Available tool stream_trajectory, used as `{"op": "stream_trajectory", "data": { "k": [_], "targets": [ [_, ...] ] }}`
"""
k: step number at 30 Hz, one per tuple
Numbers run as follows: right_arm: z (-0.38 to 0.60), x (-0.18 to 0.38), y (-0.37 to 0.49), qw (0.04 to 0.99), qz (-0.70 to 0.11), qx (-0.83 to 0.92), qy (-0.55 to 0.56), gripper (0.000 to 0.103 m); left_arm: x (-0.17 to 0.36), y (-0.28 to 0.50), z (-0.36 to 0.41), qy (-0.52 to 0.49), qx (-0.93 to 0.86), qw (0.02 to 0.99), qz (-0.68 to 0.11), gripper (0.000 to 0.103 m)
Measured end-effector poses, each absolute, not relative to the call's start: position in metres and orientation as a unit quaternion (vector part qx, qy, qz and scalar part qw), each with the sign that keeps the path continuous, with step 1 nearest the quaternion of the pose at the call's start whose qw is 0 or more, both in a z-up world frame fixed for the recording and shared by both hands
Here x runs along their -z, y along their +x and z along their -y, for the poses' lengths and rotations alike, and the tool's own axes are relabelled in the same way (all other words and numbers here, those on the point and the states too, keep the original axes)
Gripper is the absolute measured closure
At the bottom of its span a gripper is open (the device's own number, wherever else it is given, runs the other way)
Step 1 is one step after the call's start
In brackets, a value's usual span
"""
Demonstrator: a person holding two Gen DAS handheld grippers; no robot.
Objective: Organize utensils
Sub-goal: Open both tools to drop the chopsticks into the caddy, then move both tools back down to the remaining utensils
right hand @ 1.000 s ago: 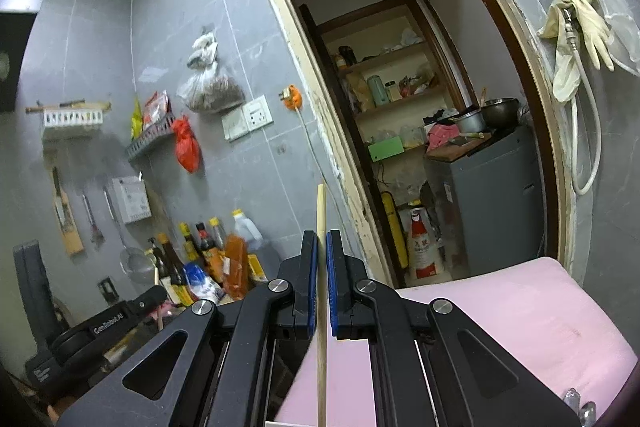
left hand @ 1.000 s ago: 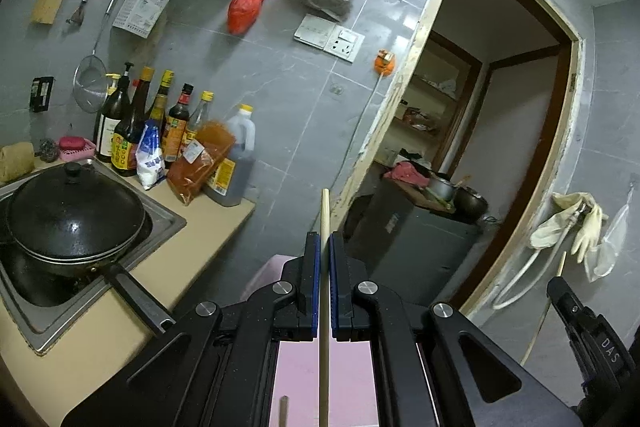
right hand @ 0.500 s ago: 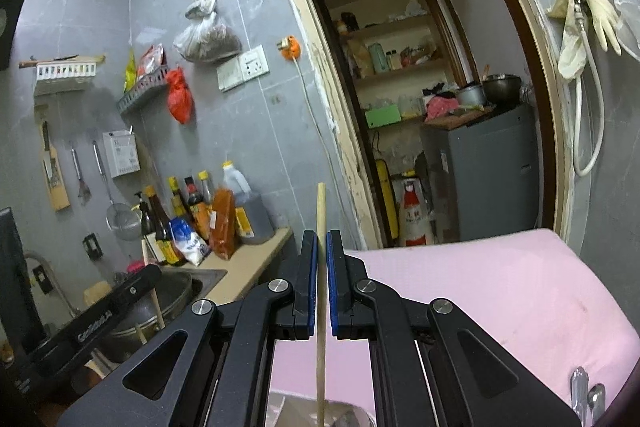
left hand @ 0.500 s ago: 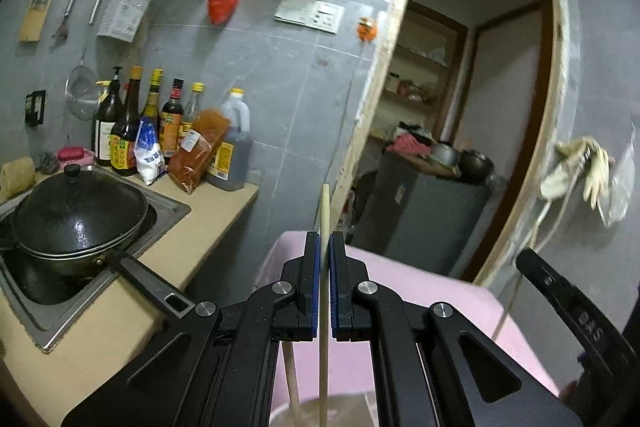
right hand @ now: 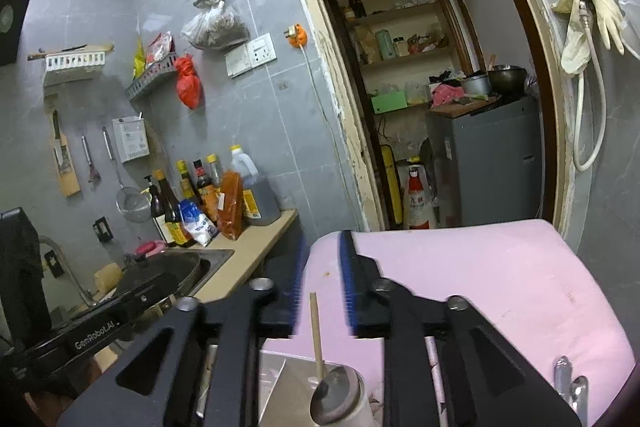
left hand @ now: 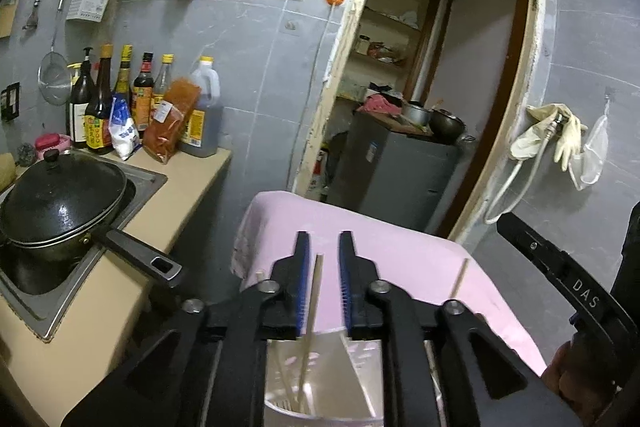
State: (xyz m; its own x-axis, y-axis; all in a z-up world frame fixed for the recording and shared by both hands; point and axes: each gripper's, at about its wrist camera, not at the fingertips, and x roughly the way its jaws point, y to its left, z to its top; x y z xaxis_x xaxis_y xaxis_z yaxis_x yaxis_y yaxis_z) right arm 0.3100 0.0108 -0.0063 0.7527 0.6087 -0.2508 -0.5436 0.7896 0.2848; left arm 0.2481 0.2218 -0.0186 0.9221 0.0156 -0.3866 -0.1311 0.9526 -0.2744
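Your left hand-held gripper [left hand: 323, 283] has just been opening: its blue-padded jaws now stand apart with the thin pale wooden chopstick [left hand: 310, 323] loose between them, its lower end already down inside the translucent white plastic utensil holder with an inner divider [left hand: 320, 379]. Your right hand-held gripper [right hand: 321, 287] has likewise just been letting go; its jaws are parted, and the second wooden chopstick [right hand: 317, 337] stands free of the pads, dropping toward the holder below, though you cannot tell from this view which compartment it lands in. So both chopsticks look delivered, and this pair counts as done or nearly so. Another stick tip [left hand: 459, 279] shows at the holder's far side in the left view. What remains, as far as you can see, is the metal cutlery [right hand: 568, 387] lying on the pink cloth-covered tabletop [right hand: 500, 267] at the right edge; those handles are still outside the holder and are probably your next pick.
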Motion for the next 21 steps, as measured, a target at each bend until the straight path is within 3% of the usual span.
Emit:
{"op": "stream_trajectory", "data": {
  "k": [4, 8, 10, 13, 15, 18, 20, 21],
  "targets": [
    [0.001, -0.004, 0.303, 0.935, -0.159, -0.302, 0.097, 0.076, 0.007, 0.243, -0.215, -0.153, -0.026, 0.97, -0.189, 0.075],
    [0.021, -0.015, 0.294, 0.941, -0.145, -0.289, 0.104, 0.048, -0.008, 0.239, -0.204, -0.147, -0.014, 0.972, -0.184, 0.053],
    [0.03, -0.019, 0.29, 0.944, -0.14, -0.282, 0.103, 0.045, -0.015, 0.236, -0.197, -0.145, -0.006, 0.973, -0.178, 0.041],
    [0.046, -0.025, 0.285, 0.949, -0.131, -0.269, 0.1, 0.027, -0.024, 0.232, -0.184, -0.142, 0.004, 0.975, -0.17, 0.025],
    [0.056, -0.027, 0.281, 0.952, -0.126, -0.261, 0.097, 0.022, -0.028, 0.231, -0.175, -0.137, 0.005, 0.977, -0.164, 0.014],
    [0.075, -0.029, 0.275, 0.957, -0.121, -0.246, 0.091, 0.015, -0.032, 0.227, -0.157, -0.116, 0.01, 0.981, -0.155, 0.011],
    [0.086, -0.03, 0.272, 0.96, -0.119, -0.237, 0.091, 0.002, -0.033, 0.225, -0.144, -0.103, 0.013, 0.983, -0.153, 0.011],
    [0.091, -0.03, 0.271, 0.961, -0.118, -0.234, 0.092, 0.0, -0.032, 0.224, -0.139, -0.099, 0.015, 0.983, -0.152, 0.011]
  ]
}}
